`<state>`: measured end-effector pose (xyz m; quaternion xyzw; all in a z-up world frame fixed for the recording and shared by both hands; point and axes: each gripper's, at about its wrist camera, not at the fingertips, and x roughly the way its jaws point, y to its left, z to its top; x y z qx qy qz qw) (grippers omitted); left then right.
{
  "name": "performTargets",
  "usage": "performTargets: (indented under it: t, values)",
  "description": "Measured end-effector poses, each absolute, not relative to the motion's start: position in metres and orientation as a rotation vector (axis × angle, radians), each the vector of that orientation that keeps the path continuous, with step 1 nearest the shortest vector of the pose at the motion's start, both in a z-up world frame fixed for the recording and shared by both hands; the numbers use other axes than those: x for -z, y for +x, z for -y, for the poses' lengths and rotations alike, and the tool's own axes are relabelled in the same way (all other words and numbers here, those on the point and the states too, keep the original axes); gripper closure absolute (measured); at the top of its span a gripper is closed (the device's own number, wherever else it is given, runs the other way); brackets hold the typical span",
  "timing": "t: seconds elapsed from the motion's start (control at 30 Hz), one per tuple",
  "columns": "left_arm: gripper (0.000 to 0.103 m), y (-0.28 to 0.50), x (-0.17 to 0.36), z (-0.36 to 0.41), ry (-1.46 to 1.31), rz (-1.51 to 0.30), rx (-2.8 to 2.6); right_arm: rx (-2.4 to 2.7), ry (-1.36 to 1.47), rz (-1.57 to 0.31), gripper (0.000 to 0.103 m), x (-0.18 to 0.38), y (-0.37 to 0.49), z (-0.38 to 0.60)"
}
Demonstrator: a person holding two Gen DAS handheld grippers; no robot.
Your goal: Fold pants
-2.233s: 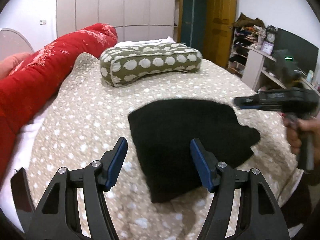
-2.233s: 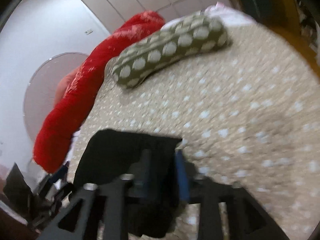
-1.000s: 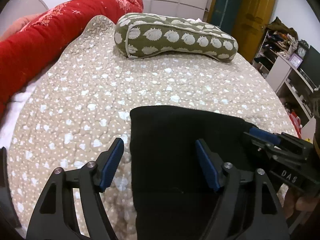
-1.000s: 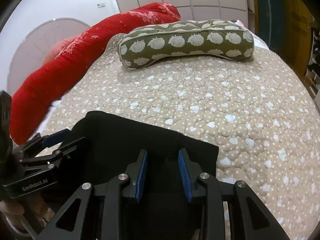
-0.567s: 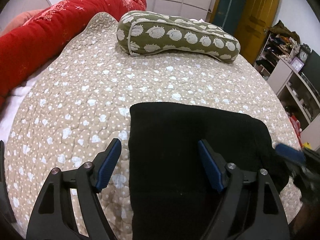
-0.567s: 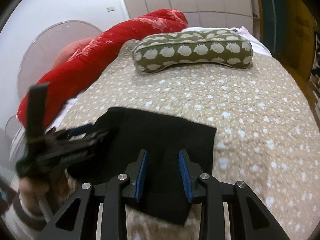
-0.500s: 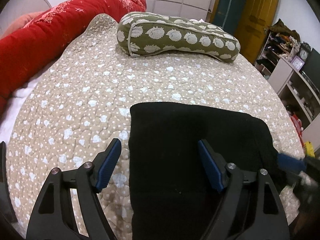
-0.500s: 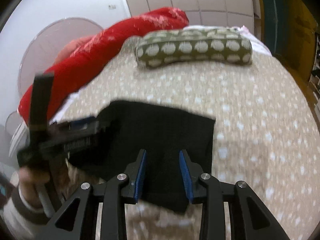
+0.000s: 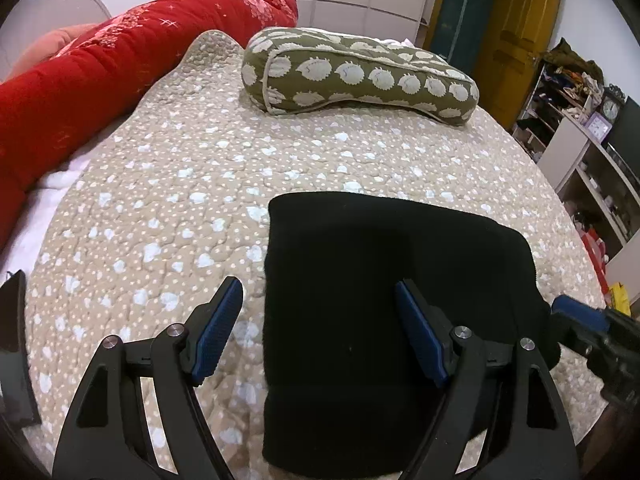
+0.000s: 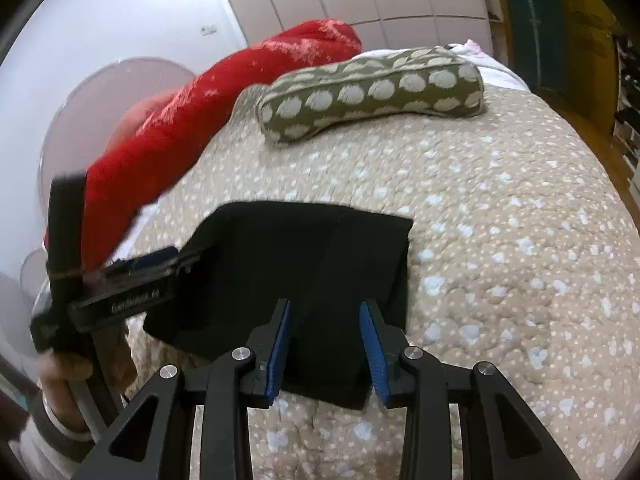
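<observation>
The black pants point(image 9: 380, 292) lie folded into a flat rectangle on the beige dotted quilt point(image 9: 180, 168). My left gripper point(image 9: 320, 332) is wide open above the fold's near left edge, holding nothing. My right gripper point(image 10: 326, 346) hovers over the near edge of the pants point(image 10: 304, 264), its jaws partly open with nothing between them. The left gripper also shows at the left of the right wrist view point(image 10: 132, 280), and the right gripper's tip shows at the right edge of the left wrist view point(image 9: 588, 320).
An olive pillow with white leaf print point(image 9: 360, 76) lies across the far end of the bed. A red rolled blanket point(image 9: 100, 76) runs along the left side. Shelves with clutter point(image 9: 580, 120) and a yellow door point(image 9: 516, 36) stand to the right.
My right gripper has drawn back off the pants and its jaws have opened a little. The left gripper has stayed open over the fold. The pants lie flat.
</observation>
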<state>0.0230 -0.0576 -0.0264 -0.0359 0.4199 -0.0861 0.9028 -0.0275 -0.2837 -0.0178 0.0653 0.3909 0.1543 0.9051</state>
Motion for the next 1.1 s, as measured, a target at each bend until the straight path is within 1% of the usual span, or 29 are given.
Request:
performTargets:
  t: [0.17,0.3,0.37,0.4,0.53,0.73,0.9,1.1]
  values:
    - [0.024,0.012,0.024,0.048,-0.117,-0.867,0.175,-0.313,0.094,-0.801,0.069,0.015,-0.029,0.278]
    - [0.024,0.007,0.026,0.044,-0.145,-0.865,0.189,-0.297,0.104,-0.831,0.068,0.029,-0.025,0.279]
    - [0.024,0.007,0.029,0.044,-0.156,-0.876,0.196,-0.277,0.089,-0.878,0.054,0.043,-0.019,0.278]
    - [0.023,0.009,0.033,0.045,-0.158,-0.893,0.202,-0.271,0.087,-0.886,0.053,0.046,-0.017,0.278]
    - [0.02,0.009,0.037,0.047,-0.157,-0.9,0.198,-0.289,0.167,-0.885,0.052,0.041,-0.018,0.29]
    - [0.02,0.009,0.033,0.046,-0.152,-0.895,0.204,-0.299,0.219,-0.827,0.052,0.027,-0.024,0.303]
    - [0.02,0.007,0.027,0.04,-0.15,-0.873,0.192,-0.306,0.247,-0.857,0.052,0.036,-0.014,0.305]
    - [0.02,0.01,0.03,0.028,-0.201,-0.887,0.201,-0.324,0.292,-0.874,0.051,0.045,-0.008,0.309]
